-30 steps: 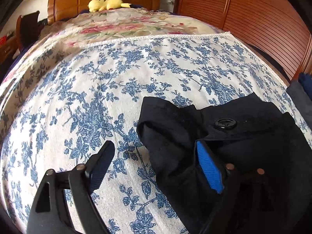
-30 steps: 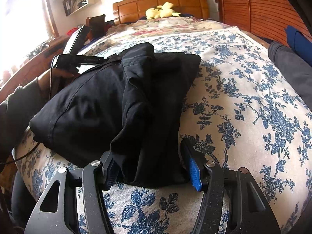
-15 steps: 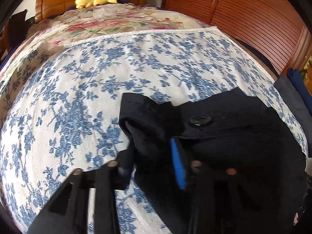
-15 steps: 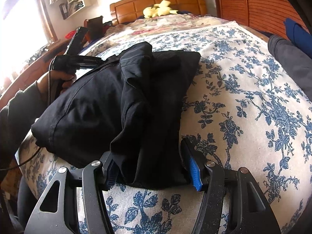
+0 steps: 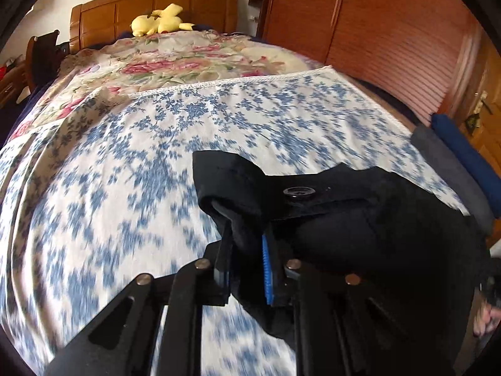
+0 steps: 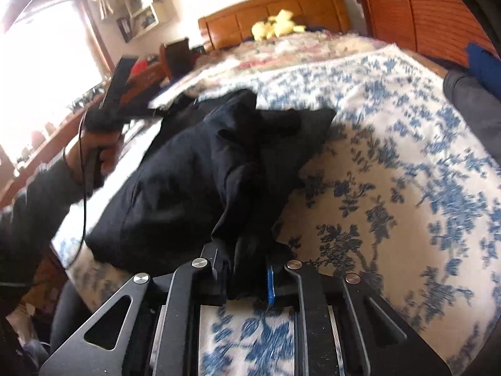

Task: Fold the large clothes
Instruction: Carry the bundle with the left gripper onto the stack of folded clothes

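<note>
1. A bedroom, mid-fold: my left gripper (image 5: 245,258) pinches a bunched end of the black garment (image 5: 360,228), near its dark button (image 5: 299,191). The jaws have just been closing, and cloth is now caught between them.

2. My right gripper (image 6: 247,277) is likewise clamped on a gathered fold of the same garment (image 6: 200,185); its jaws too have just been closing, with fabric between the pads.

3. The garment lies heaped on the blue-flowered bedspread (image 5: 109,188), running from my right gripper toward 11 o'clock in the right wrist view, where my left hand (image 6: 94,153) shows at 9 o'clock.

4. By my reading the step in hand is the pick-up: both ends are gripped and the cloth is crumpled, not yet spread.

5. The next move likely calls for lifting both ends and drawing them apart, so the cloth hangs flat before any fold. A loose pinch could slip.

6. A yellow plush toy (image 5: 158,18) rests at 12 o'clock by the headboard.
</note>
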{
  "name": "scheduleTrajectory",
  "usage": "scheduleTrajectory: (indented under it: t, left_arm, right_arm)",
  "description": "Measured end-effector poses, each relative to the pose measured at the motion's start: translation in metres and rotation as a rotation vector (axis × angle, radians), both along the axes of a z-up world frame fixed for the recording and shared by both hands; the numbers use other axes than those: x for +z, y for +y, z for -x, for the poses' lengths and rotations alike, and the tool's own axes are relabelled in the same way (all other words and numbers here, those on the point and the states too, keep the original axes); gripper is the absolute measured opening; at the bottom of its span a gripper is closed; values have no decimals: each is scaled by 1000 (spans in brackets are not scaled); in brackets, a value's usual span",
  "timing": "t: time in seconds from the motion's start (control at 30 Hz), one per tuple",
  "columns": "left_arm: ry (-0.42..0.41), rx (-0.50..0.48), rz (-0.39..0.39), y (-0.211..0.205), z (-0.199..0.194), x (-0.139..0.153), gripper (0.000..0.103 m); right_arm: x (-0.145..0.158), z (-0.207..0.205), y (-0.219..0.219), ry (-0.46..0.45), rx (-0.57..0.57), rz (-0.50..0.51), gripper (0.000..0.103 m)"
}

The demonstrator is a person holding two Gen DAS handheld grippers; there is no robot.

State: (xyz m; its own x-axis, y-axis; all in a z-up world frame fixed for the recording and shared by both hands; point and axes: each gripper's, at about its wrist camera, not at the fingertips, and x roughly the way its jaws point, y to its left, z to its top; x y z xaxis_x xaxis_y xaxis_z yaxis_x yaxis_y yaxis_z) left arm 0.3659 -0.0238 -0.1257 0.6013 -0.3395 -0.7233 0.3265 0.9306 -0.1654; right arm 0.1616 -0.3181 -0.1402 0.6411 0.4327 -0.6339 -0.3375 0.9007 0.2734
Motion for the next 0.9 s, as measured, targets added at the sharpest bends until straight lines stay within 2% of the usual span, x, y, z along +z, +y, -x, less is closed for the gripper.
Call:
scheduleTrajectory:
  t: [0.13, 0.33, 0.6, 0.77, 0.83, 0.9]
  left_arm:
    - [-10, -4, 13, 9, 54, 1, 13]
    - [-34, 1, -4, 14, 99, 3, 13]
    - [3, 44, -38, 20, 103, -10, 13]
    - [35, 65, -25, 24, 99, -22, 13]
    - [43, 79, -4, 25, 98, -22, 12]
    - [19, 85, -2, 23, 102, -13, 11]
  right_arm:
    - [16, 18, -8, -11, -19, -2, 14]
    - [20, 40, -11, 22, -21, 26, 14]
    - [-3, 32, -10, 96, -37, 70, 23]
    - [-15, 21, -21, 151, -31, 18, 33]
    - [-19, 19, -25, 168, -23, -12, 33]
    - [-19, 20, -25, 168, -5, -30, 22]
